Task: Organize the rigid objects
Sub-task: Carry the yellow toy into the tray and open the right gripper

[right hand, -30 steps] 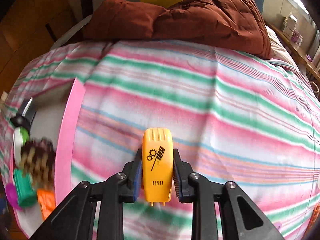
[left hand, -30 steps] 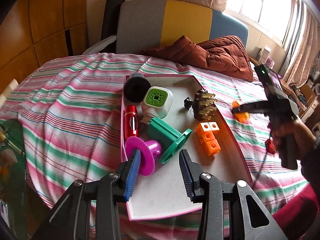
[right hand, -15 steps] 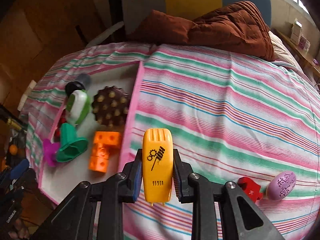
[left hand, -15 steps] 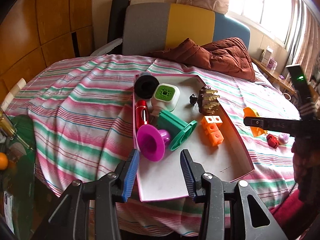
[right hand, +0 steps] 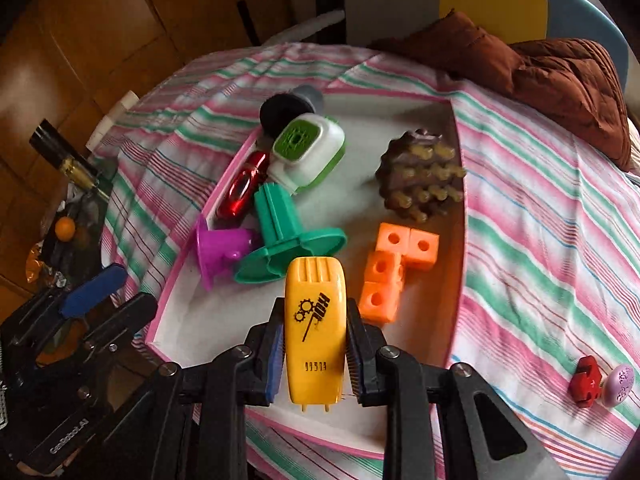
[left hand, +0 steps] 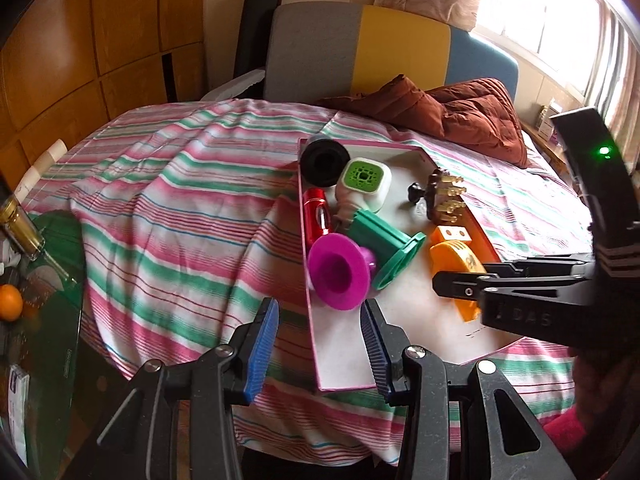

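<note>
From the left wrist I see my right hand-held gripper (left hand: 452,284) covering most of the yellow toy (left hand: 456,258) and all but the top of the orange blocks (left hand: 450,234). The brown spiked piece (right hand: 424,176) is blurred in the right wrist view. The purple egg's (right hand: 619,385) pattern is too small to read.

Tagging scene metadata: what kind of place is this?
Most likely a home bedroom: a bed under a striped sheet, a brown quilted duvet by the padded headboard, and a curtained window. The pink-rimmed tray of toys sits on the bed.
</note>
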{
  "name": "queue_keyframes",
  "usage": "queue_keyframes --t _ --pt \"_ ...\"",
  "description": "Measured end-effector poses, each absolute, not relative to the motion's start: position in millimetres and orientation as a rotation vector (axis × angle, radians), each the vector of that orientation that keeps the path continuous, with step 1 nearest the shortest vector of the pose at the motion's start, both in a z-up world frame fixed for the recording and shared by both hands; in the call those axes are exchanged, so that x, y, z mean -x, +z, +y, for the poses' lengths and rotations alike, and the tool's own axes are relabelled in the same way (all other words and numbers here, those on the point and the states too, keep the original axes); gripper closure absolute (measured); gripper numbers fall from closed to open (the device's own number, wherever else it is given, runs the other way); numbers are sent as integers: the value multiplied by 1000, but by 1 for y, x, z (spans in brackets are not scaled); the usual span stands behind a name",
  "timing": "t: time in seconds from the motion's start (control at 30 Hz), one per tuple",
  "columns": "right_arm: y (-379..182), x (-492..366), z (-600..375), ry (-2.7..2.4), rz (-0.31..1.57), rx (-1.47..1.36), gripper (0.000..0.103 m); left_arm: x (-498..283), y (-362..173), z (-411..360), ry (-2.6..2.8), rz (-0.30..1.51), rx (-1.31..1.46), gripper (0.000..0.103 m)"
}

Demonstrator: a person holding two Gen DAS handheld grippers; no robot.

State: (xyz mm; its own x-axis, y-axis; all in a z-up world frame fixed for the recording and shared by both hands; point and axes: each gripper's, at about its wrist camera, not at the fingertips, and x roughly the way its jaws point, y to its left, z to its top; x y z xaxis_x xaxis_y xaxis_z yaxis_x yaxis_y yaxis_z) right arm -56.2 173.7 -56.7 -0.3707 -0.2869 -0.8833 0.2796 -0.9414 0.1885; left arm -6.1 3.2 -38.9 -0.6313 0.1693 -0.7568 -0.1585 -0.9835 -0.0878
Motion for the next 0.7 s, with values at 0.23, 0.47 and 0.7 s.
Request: queue_keyframes --t 0.23,0.47,0.7 --pt "-74 73 172 -2382 -69 -1553 76 9 -45 -2 2693 -27 1277 59" --pt "-71 76 174 -2381 -125 -1509 70 11 -47 -7 2710 -30 1288 58" --pt "-57 66 184 -2398 -191 -1463 65 11 -43 -6 2717 -30 1276 53"
